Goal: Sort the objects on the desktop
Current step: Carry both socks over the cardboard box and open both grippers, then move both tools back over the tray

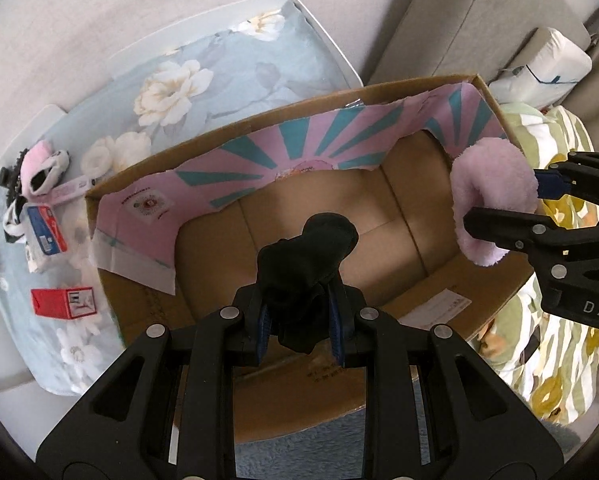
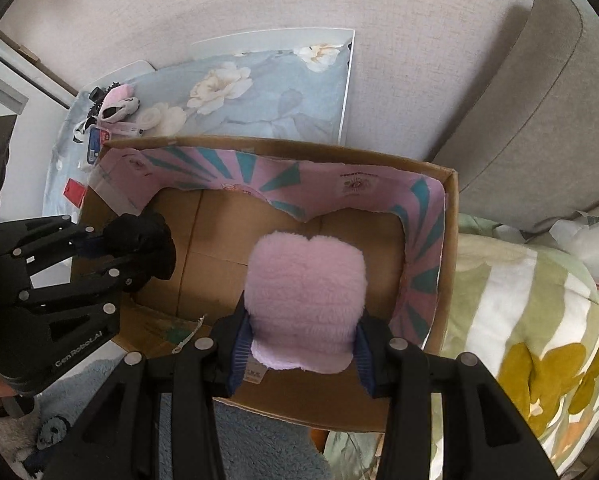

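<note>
Holding both loads over the open brown cardboard box (image 1: 439,292) | left gripper (image 1: 301,320) jaws clenched on crumpled black cloth (image 1: 305,256) | right gripper (image 2: 301,350) jaws grasping fluffy pink plush pad (image 2: 305,292) | best lower inside the walls, then release.

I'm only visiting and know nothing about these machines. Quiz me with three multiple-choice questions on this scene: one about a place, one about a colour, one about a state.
1. Where do both grippers hover?
A. Over the cardboard box
B. Over the flowered cloth
C. Over a sink

2. What colour is the fluffy item in the right gripper?
A. Green
B. Pink
C. Orange

3. How is the left gripper?
A. Wide open, empty
B. Shut on the black fabric item
C. Lying in the box

Answers: 1 A, the box floor lies beneath both; 2 B, pale pink plush; 3 B, its pads squeeze the dark bundle.
</note>
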